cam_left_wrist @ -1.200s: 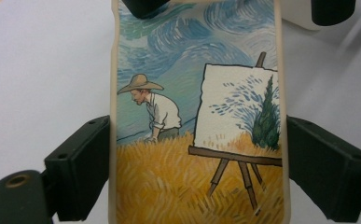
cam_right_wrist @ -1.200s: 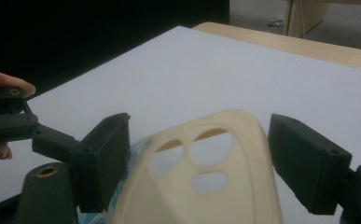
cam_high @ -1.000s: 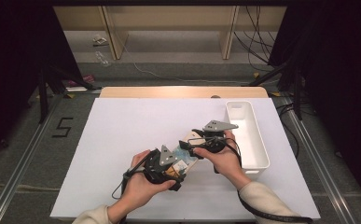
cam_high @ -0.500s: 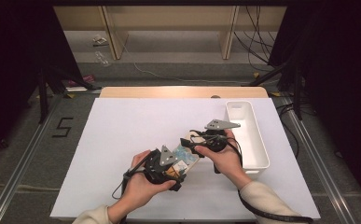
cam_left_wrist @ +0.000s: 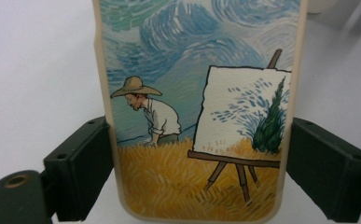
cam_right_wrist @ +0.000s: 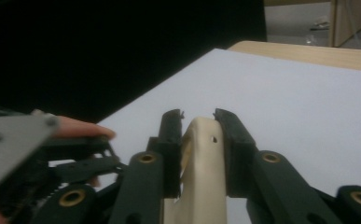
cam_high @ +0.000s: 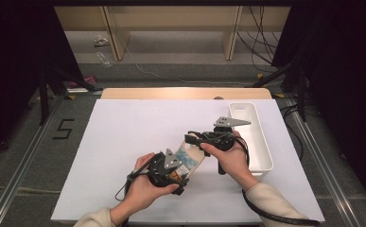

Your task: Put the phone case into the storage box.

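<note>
A phone case [cam_high: 190, 159] with a painted scene of a man in a straw hat and an easel is held above the white table between both hands. My left gripper [cam_high: 170, 169] is shut on its lower end, and in the left gripper view the case [cam_left_wrist: 197, 84] sits across the width between the two black pads [cam_left_wrist: 82, 163]. My right gripper [cam_high: 193, 138] grips the case's far end. Its jaws have just been closing, and in the right gripper view they pinch the cream rim [cam_right_wrist: 204, 158] between both fingers [cam_right_wrist: 171, 140].
A long white bin [cam_high: 261, 142] stands on the table's right side, just beyond the right hand. The white table sheet [cam_high: 133, 127] stretches to the left and back. Past the far edge lies a wooden strip [cam_high: 185, 93].
The right gripper's jaws have closed onto the far end of the case. Both hands stay almost where they were.
</note>
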